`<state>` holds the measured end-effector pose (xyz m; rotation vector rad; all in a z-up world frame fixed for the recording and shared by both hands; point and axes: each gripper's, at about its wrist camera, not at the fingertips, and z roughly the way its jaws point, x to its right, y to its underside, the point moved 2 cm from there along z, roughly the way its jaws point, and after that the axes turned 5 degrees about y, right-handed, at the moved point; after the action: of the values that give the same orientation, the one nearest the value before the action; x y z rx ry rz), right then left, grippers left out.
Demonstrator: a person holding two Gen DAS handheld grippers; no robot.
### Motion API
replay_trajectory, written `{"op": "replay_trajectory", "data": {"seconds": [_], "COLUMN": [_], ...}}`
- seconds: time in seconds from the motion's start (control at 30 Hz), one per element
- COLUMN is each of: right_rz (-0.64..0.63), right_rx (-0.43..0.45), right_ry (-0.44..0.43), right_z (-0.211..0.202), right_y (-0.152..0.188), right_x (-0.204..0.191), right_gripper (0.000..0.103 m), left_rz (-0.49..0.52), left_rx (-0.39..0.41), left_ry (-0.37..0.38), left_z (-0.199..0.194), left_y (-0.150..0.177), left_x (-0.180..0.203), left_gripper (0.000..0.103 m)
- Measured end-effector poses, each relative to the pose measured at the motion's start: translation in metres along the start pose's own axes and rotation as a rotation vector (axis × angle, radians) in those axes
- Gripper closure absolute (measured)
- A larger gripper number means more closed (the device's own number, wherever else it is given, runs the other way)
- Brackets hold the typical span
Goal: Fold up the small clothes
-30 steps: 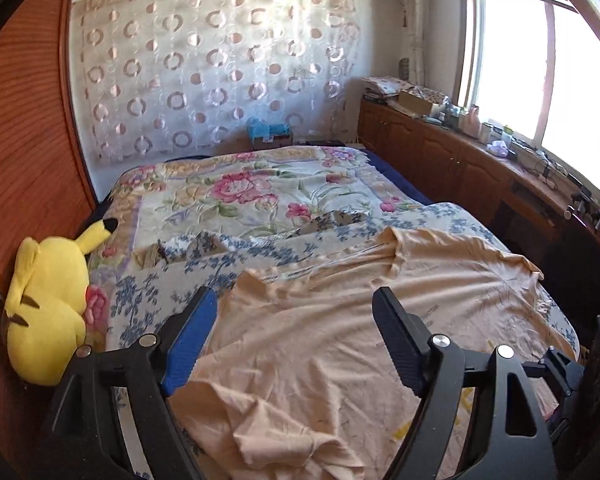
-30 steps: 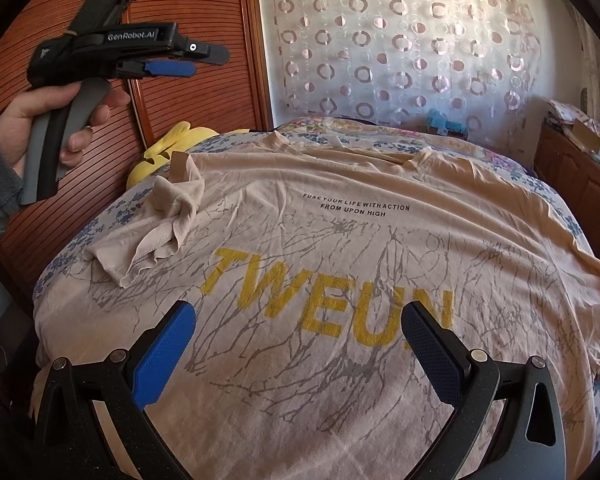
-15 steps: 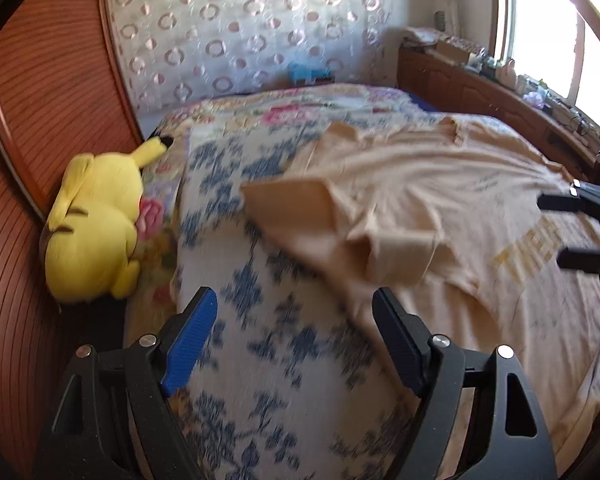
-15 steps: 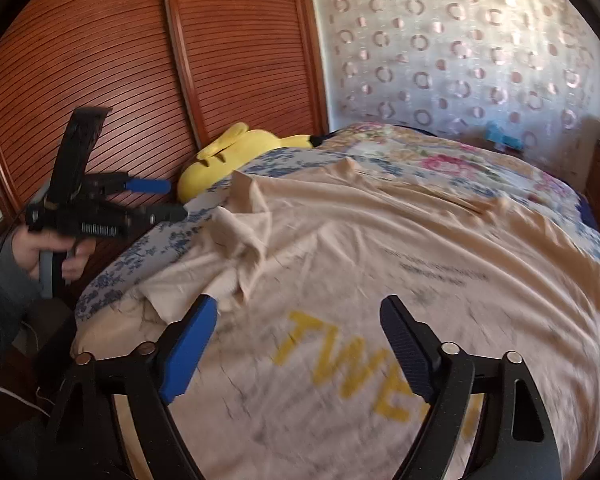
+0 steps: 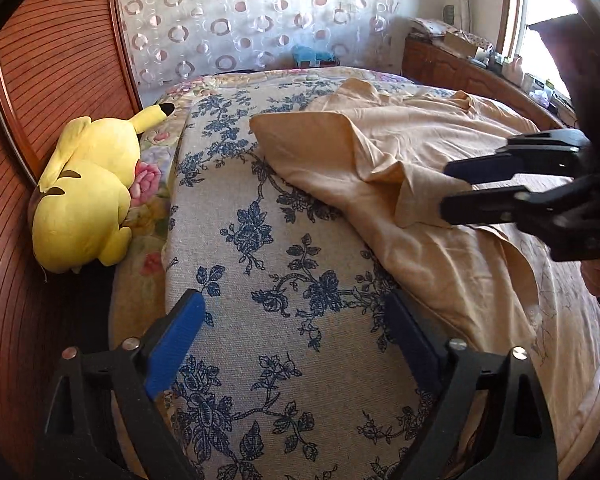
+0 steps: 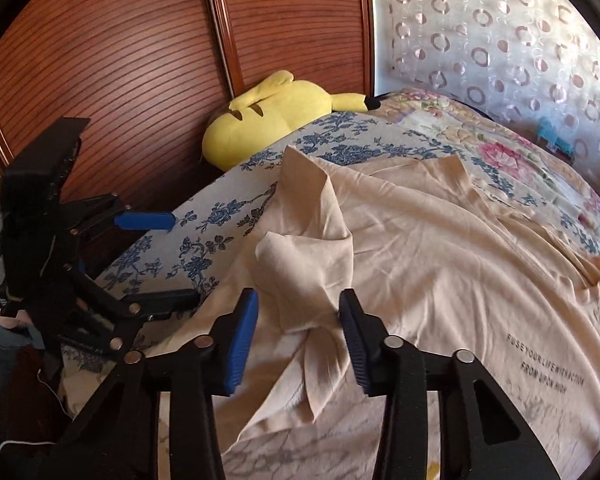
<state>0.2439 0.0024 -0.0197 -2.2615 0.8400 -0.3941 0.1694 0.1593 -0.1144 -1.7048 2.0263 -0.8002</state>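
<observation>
tee (image 6: 440, 248) beige, sleeve (image 6: 308, 272) rumpled | R gripper (image 6: 298, 334) closing round sleeve, contact unclear | L gripper (image 5: 296, 344) widening, empty

Bed (image 5: 284, 344) carries everything. Top layer near the camera: grey-beige cover with blue flower print (image 6: 204, 236). Under it, toward 12 o'clock, a multicolour floral quilt (image 6: 496, 148) runs to the far edge. Peach T-shirt (image 6: 440, 248) lies spread flat on the blue-print cover, filling the 1–4 o'clock part of the left wrist view; small black lettering on it reads upside-up in the right wrist view. One sleeve (image 5: 340, 152) is bunched and folded over at the shirt's edge. Yellow plush toy (image 5: 88, 192) lies at 9 o'clock on the bed's edge, against the wooden slatted wall.
</observation>
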Motion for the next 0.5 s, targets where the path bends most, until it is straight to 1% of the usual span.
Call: {"op": "replay_trajectory", "data": {"seconds": [0.07, 0.1, 0.13, 0.23, 0.33, 0.43, 0.5], "right_rz": [0.001, 0.005, 0.008, 0.046, 0.111, 0.22, 0.265], "right_rx": [-0.027, -0.041, -0.049, -0.034, 0.009, 0.042, 0.054], "right_ry": [0.001, -0.006, -0.01, -0.022, 0.02, 0.045, 0.077], "right_z": [0.009, 0.012, 0.013, 0.009, -0.003, -0.011, -0.013], "right_y": [-0.004, -0.005, -0.006, -0.006, -0.003, 0.006, 0.012], "right_x": [-0.002, 0.0, 0.001, 0.013, 0.029, 0.052, 0.063], "right_gripper": [0.072, 0.075, 0.08, 0.094, 0.097, 0.098, 0.097], "left_rz": [0.005, 0.004, 0.004, -0.004, -0.021, -0.029, -0.032], "left_rx": [-0.004, -0.004, -0.005, -0.003, 0.002, 0.004, 0.006], "left_ry": [-0.002, -0.001, -0.001, -0.006, -0.016, -0.025, -0.029], "left_z": [0.001, 0.001, 0.001, 0.001, -0.001, 0.0, 0.001], "left_y": [0.0, -0.001, -0.001, 0.0, 0.002, 0.001, 0.001], "left_x": [0.002, 0.001, 0.001, -0.001, -0.003, -0.003, -0.003], "left_gripper": [0.007, 0.007, 0.007, 0.007, 0.007, 0.007, 0.007]}}
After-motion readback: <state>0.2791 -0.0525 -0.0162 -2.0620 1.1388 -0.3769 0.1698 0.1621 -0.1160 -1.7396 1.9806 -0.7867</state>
